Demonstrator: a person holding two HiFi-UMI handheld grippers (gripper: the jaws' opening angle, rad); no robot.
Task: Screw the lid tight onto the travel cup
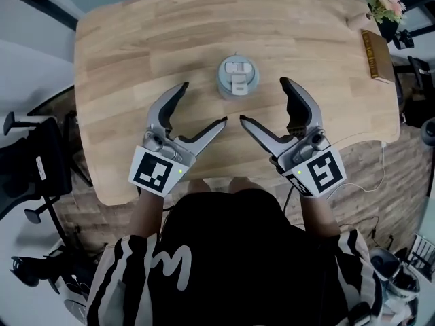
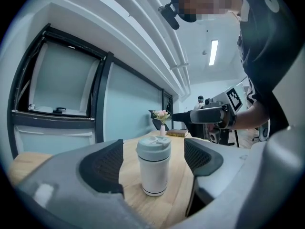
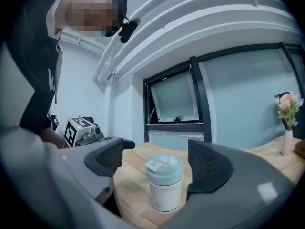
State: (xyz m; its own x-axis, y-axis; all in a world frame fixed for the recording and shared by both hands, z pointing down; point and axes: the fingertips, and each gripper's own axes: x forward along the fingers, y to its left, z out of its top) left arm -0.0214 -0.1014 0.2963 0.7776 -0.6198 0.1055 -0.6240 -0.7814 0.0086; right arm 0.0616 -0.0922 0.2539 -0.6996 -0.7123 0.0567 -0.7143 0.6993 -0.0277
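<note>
the travel cup stands upright near the middle of the wooden table, white body below, pale grey-green lid seated on top with its flip tab closed flat. whether the lid is screwed fully home i cannot tell from here.

my left gripper sits at about 7 o'clock from the cup, my right gripper at about 5 o'clock. both hold their tongs wide apart and neither touches the cup. in the left gripper view the cup stands beyond the two dark ribbed pads, framed in the gap between them with table showing on either side. the right gripper view shows the same: cup ahead between the spread pads, no contact. the inner jaw tips of the two grippers point toward each other just below the cup in the head view, near but apart.

further out, a book lies at the table's edge at about 2 o'clock from the cup, and a small vase of pink flowers stands beyond it at the far corner. a black office chair sits off the table at about 8 o'clock.
</note>
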